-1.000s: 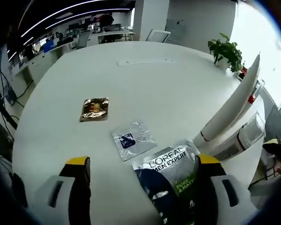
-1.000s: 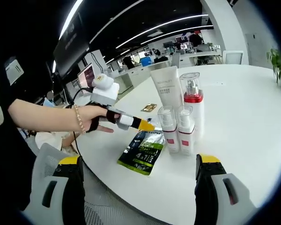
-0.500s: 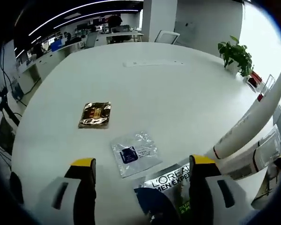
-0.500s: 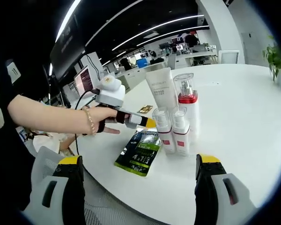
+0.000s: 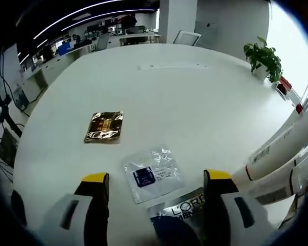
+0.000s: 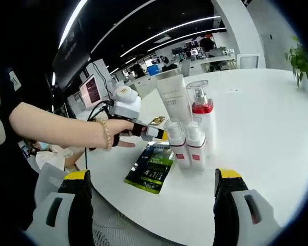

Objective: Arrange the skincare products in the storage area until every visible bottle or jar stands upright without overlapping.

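Observation:
On the white round table (image 5: 195, 97) lie a gold sachet (image 5: 103, 128), a clear sachet with a blue label (image 5: 151, 174) and a dark L'Oreal pouch (image 5: 180, 215). My left gripper (image 5: 157, 177) hovers open over the clear sachet, jaws wide apart. A white tube (image 5: 282, 148) leans in at the right. In the right gripper view, the white tube (image 6: 173, 100), a red-banded pump bottle (image 6: 201, 115) and two small bottles (image 6: 174, 143) (image 6: 196, 146) stand upright together. The green-black pouch (image 6: 151, 166) lies flat beside them. My right gripper (image 6: 153, 175) is open, off the table's edge. The left gripper (image 6: 159, 134) reaches in, held by a hand.
A potted plant (image 5: 264, 56) stands at the far table edge, a chair (image 5: 187, 37) behind it. The person's arm (image 6: 56, 128) crosses the left of the right gripper view. Office desks and monitors (image 6: 92, 89) fill the background. Bare tabletop stretches right of the bottles (image 6: 262, 118).
The left gripper's camera has pulled back, so the L'Oreal pouch slid toward the bottom of its view. In the right gripper view, the hand-held left gripper has edged closer to the small bottles.

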{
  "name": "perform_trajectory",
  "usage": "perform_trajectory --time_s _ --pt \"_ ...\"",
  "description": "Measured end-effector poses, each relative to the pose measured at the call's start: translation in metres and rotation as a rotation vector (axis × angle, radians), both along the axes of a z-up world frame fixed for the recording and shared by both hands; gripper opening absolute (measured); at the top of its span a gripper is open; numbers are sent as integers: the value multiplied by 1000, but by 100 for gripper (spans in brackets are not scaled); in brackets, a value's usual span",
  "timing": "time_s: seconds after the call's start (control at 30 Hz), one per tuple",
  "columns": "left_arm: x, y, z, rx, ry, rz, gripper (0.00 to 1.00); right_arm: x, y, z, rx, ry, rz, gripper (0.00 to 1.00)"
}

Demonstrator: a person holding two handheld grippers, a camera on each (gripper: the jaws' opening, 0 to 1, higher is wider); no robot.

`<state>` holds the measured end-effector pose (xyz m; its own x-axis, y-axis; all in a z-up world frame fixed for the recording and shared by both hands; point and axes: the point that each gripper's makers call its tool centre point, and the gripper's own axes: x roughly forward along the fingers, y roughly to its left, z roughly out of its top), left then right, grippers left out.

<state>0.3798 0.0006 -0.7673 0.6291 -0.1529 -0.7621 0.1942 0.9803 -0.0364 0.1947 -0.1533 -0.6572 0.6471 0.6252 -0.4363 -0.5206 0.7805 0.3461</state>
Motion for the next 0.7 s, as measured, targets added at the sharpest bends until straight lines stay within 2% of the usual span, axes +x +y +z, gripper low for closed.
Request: perform_trajectory --time_s 0.2,0.27,0.47,0.53,0.63,0.7 --pt "1 2 2 19 -9 -1 65 0 0 -1 -2 2 0 100" --pt "0 4 2 55 -20 -25 64 0 0 -1 -4 3 2 100" --pt "-1 4 5 48 -26 -28 62 2 -2 1 19 5 -15 100" --pt "1 3 5 49 -27 -37 55 2 -3 2 28 6 -23 100" --pt "7 4 7 59 -52 -76 36 3 -4 3 38 6 -31 100" --pt "7 8 4 54 -42 -79 35 3 -4 3 36 6 -30 100"
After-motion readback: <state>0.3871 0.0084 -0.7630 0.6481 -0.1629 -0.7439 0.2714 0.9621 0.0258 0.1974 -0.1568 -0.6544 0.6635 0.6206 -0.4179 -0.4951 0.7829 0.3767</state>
